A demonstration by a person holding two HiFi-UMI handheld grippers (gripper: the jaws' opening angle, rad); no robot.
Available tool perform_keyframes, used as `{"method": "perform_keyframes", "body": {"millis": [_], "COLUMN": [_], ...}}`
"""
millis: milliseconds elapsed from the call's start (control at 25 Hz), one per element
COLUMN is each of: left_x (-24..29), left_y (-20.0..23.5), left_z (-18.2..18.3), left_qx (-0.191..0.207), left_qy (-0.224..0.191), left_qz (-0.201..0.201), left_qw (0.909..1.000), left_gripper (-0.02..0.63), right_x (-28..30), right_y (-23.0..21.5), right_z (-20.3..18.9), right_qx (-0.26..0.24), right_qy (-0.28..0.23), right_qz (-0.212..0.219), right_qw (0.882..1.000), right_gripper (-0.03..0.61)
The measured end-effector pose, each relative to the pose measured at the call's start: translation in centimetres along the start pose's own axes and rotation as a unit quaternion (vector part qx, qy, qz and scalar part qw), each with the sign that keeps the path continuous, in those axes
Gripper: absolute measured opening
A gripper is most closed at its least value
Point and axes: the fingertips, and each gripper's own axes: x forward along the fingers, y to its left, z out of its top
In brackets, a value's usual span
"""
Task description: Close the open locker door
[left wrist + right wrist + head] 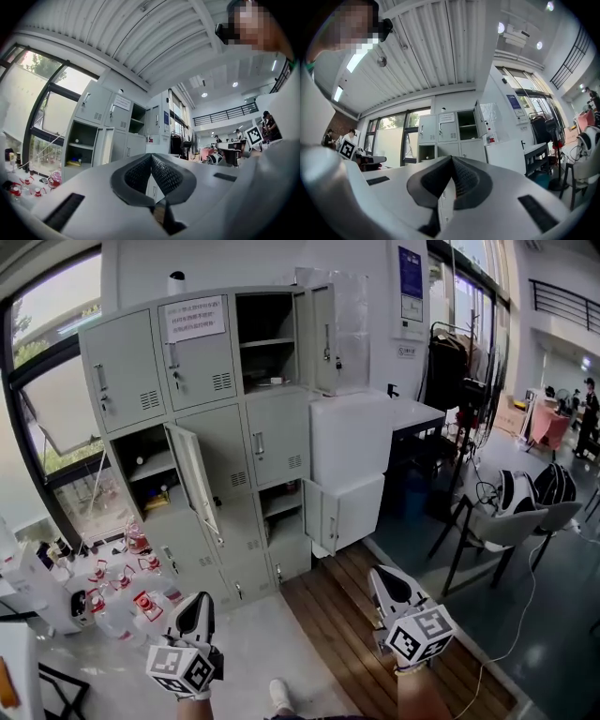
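Left gripper (pixel 199 604) & right gripper (pixel 382 576) sit low in head view, both w/ jaws fully together, nothing held, aimed roughly level at the lockers (pixel 281 442). Shoe (pixel 279 695) is on the floor btw them. Bottles (pixel 122 601) cluster on the floor at left, near the locker base. Lockers are well apart from both grippers. Mid-left door (pixel 195 479) is swung wide; top-right door (pixel 324 334) & low-right door (pixel 317 514) are also open. White cabinet (pixel 349 442) is just beside them, right.

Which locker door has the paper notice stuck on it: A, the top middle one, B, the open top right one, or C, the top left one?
A: the head view shows the paper notice on the closed top middle door.
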Motion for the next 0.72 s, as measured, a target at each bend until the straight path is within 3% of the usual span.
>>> {"method": "perform_keyframes", "body": {"millis": [200,720], "left_x": [2.7,14.6], "left_y": [4.1,18.1], "left_z": [-1.1,0.8], "left_qx": [-0.013,-0.009], "left_qy": [0.004,0.004], "left_qz": [0.01,0.008], "left_qw": [0.9999,0.9999], "left_gripper": [0.021,0.021], "right_x": [5.7,24.7], "right_y": [-0.3,-1.1], "right_z": [0.8,0.9], "right_qx": [-0.007,-0.026], "right_qy": [-0.007,-0.01], "right_qz": [0.008,-0.022], "right_qw": [1.0,0.999], "right_gripper": [0.005,0.005]}}
